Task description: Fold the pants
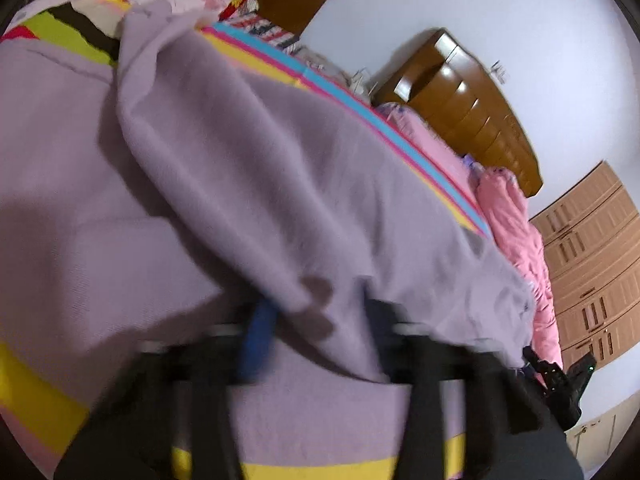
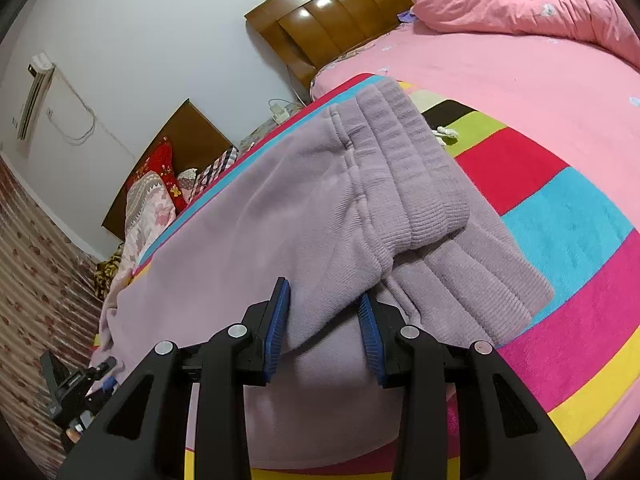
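Right gripper point(image 2: 324, 320) blue pads pinching lilac pants point(image 2: 320, 208) fold, lower centre; left gripper point(image 1: 316, 320) blurred, clamped on same pants; striped blanket point(image 2: 560, 280) beneath; no legible writing

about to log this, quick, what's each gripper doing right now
left gripper: shut on the lilac fleece pants.
right gripper: shut on a fold of the pants near the ribbed waistband.

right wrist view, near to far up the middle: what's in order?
right gripper → lilac pants → striped blanket → pink bedsheet → wooden headboard
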